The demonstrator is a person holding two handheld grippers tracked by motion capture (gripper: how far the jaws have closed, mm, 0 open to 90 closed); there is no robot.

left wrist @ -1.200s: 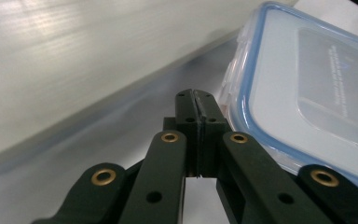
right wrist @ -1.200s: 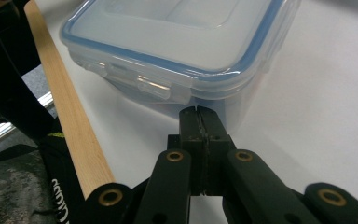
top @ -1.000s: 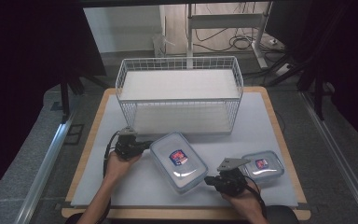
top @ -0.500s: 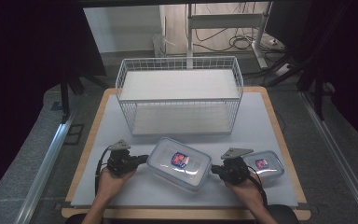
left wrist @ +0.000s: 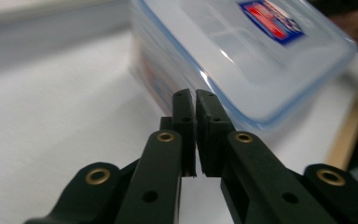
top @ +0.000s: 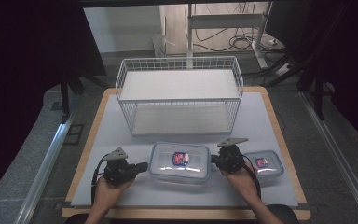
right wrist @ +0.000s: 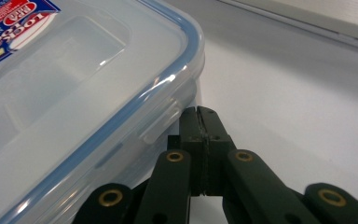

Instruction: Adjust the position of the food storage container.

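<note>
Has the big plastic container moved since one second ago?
Yes. The big container turned from slanted to square with the wire basket and shifted slightly toward the table's front edge.

The high view is evenly lit from above: the white surface [top: 121, 140] reads bright, while everything beyond it to the left and right falls into near black. The wire basket [top: 179, 95] casts only a faint, soft shadow beneath itself. In the left gripper view the large container [left wrist: 242, 60] is smeared and out of focus, its lid washed pale, with the near jaws sharper. In the right gripper view soft glare streaks the container's rim, and the surface behind it blurs.
</note>
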